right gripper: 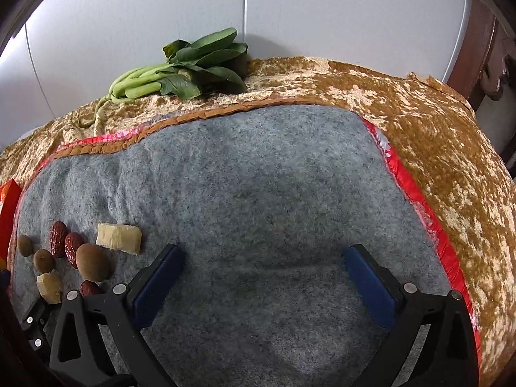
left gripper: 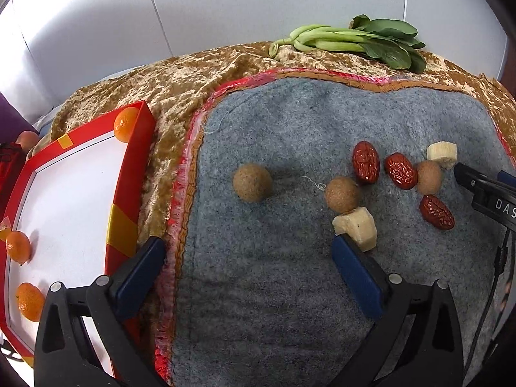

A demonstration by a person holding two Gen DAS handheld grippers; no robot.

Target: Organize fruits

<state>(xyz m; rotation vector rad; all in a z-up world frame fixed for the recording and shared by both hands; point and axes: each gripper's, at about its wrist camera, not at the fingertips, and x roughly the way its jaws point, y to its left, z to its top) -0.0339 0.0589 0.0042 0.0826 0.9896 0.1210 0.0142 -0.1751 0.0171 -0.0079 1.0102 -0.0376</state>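
My left gripper (left gripper: 248, 245) hangs open over the grey mat (left gripper: 290, 290) with nothing between its fingers; its right pad sits just in front of a pale fruit chunk (left gripper: 356, 227). On the mat lie three brown round fruits (left gripper: 252, 182), three red dates (left gripper: 366, 162) and a second pale chunk (left gripper: 442, 154). A red tray (left gripper: 129, 193) at left holds three oranges (left gripper: 18, 246). My right gripper (right gripper: 264, 251) is open above bare mat (right gripper: 258, 177), with the fruit cluster (right gripper: 93, 262) off to its left. Its tips (left gripper: 483, 175) show beside the dates.
A bunch of leafy greens (left gripper: 354, 40) lies at the back on the golden cloth (left gripper: 180, 84), also in the right wrist view (right gripper: 180, 74). A white wall rises behind. Dark wooden furniture (right gripper: 493, 64) stands at far right. The left gripper's body (right gripper: 35, 322) shows at lower left.
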